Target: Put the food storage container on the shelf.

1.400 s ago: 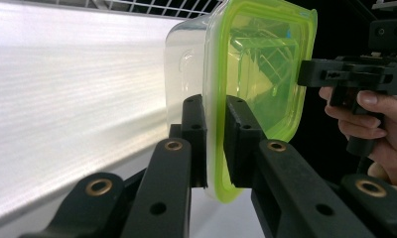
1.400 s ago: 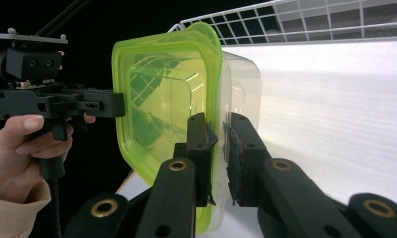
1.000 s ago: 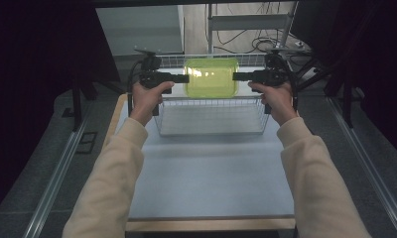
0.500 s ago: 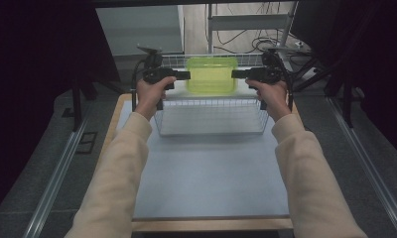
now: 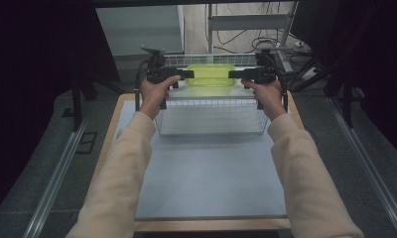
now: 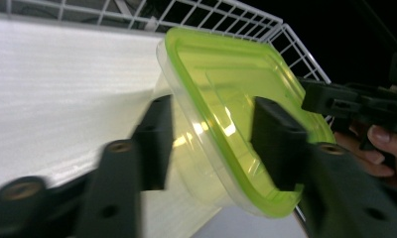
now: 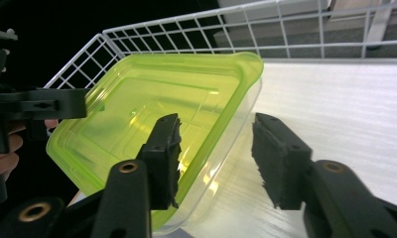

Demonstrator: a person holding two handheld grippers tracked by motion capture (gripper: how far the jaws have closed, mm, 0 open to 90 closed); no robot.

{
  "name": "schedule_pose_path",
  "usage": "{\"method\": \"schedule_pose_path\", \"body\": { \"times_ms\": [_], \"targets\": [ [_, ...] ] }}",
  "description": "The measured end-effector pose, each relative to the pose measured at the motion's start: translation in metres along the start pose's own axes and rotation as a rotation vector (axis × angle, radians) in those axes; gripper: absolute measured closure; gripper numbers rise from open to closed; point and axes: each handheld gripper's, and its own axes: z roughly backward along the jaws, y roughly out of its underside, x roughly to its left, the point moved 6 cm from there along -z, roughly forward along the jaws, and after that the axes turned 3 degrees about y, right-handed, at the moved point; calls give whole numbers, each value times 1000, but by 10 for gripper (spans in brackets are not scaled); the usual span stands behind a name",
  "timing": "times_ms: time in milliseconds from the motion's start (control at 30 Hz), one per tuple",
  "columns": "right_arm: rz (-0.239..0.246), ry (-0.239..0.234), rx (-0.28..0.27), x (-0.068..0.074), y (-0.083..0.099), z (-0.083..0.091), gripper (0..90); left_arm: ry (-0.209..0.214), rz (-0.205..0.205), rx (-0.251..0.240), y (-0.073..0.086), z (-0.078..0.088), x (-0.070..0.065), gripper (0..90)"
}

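As two hands reached across the pale grey tabletop [image 5: 206,173], a clear plastic food container with a lime-green lid [image 5: 210,75] sat in the far part of a white wire basket [image 5: 211,116] lined with white foam. The left gripper [image 5: 185,75], seen from the high view, stood at the container's left end, and the right gripper [image 5: 235,75] at its right end, the two black tools pointing at each other across the lid.

Both pairs of jaws had just been opening. From the left gripper view, the black jaws stood spread around the container's lidded end [image 6: 226,114], one pad over the lid and the other beside the clear wall, with a visible gap on the wall side; whether the lid-side pad touched could not be told. From the right gripper view, the jaws likewise stood apart at the opposite end [image 7: 157,104], one pad lying over the green lid and the other well clear of the wall.

Cream-coloured sleeves [image 5: 122,168] came in from the near edge of the tabletop, which rested on a light wooden board [image 5: 211,225].
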Motion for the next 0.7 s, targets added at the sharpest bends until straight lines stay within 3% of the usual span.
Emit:
{"method": "schedule_pose_path", "body": {
  "times_ms": [133,267,333,433,500,700],
  "targets": [
    [13,4,-39,3,-3,10,437,3,-26,-34,-3,11,-5,352],
    [60,-11,-88,10,0,27,400,24,-56,-66,0,28,-13,328],
    [91,-20,-92,14,5,36,369,9,-84,-76,5,38,-19,307],
    [149,-40,-83,20,21,56,340,9,-131,-72,20,54,-28,285],
    [168,-43,-90,21,26,60,339,3,-157,-64,33,65,-35,276],
    [248,-72,-76,25,63,80,300,-6,-225,-54,76,87,-48,265]
  ]
}}
